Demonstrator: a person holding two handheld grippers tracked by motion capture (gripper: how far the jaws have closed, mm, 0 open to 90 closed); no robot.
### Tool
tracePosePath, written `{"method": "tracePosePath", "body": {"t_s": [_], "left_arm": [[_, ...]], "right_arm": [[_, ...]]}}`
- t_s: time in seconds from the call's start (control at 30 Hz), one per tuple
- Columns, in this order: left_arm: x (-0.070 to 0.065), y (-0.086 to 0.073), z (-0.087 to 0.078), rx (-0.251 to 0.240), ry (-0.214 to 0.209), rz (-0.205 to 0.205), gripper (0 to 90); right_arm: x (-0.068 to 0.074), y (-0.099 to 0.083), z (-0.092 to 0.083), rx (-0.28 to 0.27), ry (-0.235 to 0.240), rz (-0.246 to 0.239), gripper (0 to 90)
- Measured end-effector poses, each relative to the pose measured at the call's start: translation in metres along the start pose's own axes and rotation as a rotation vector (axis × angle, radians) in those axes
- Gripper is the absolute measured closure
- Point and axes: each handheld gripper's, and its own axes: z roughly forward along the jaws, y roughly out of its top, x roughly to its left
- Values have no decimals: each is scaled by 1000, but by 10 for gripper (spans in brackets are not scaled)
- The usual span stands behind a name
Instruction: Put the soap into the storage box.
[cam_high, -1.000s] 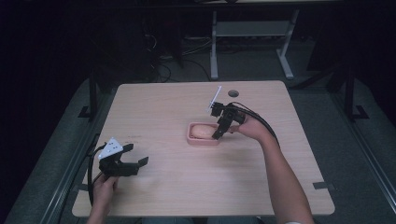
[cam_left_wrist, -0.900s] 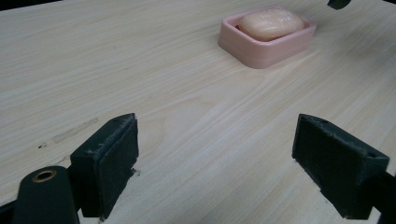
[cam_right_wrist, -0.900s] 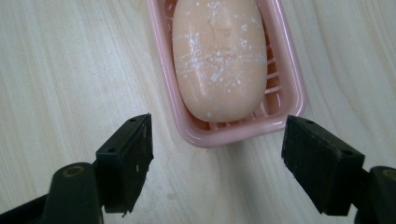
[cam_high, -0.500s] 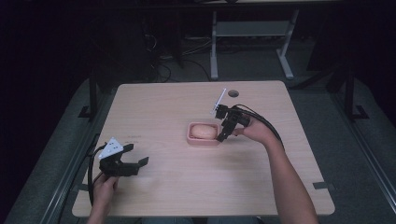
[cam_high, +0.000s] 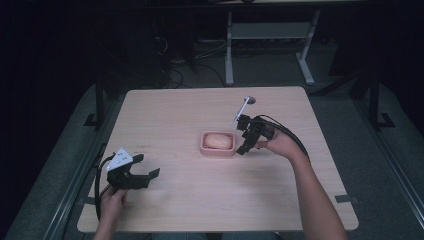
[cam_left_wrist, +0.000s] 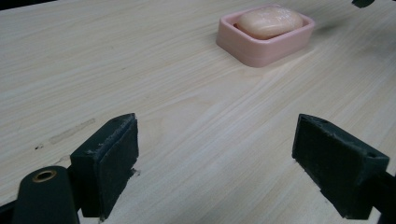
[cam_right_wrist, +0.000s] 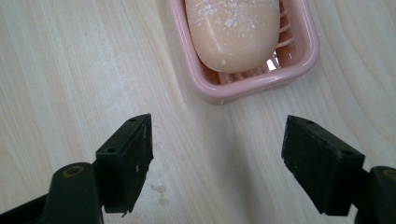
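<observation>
Wooden table (cam_high: 190, 215), pale grain, flat rectangular top with rounded corners, light streaky lines, a faint scuff near the left gripper's view. Dark carpeted floor (cam_high: 65, 165) around it, metal desk legs (cam_high: 230, 50) behind. Person's right forearm (cam_high: 312, 195) comes in from the bottom edge, bare. Left gripper (cam_high: 142, 172) sits low at the table's near left corner, black, grey three-cornered plate on top, jaws wide apart, nothing between them, blocky matte pads (cam_left_wrist: 109, 161) with rough edges. Right gripper (cam_high: 246, 145) just beside the soap dish's right end, tilted down, jaws spread apart and empty, square black pads (cam_right_wrist: 128, 156). Soap dish (cam_high: 205, 149) mid-table, pink plastic, rounded rectangle, ribbed slotted floor. Soap bar (cam_high: 218, 141) lies inside the dish, peach, oval, smooth with whitish dried flecks.
</observation>
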Motion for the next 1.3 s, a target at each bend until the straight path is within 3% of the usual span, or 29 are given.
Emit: {"method": "tracePosePath", "body": {"t_s": [1.13,1.3], "left_arm": [[-1,0,0,4,1,1,143],[-1,-1,1,4,2,3,143]], "right_arm": [[7,-48,-4,-37,1,59,244],[8,-52,-4,-22,4,64,241]]}}
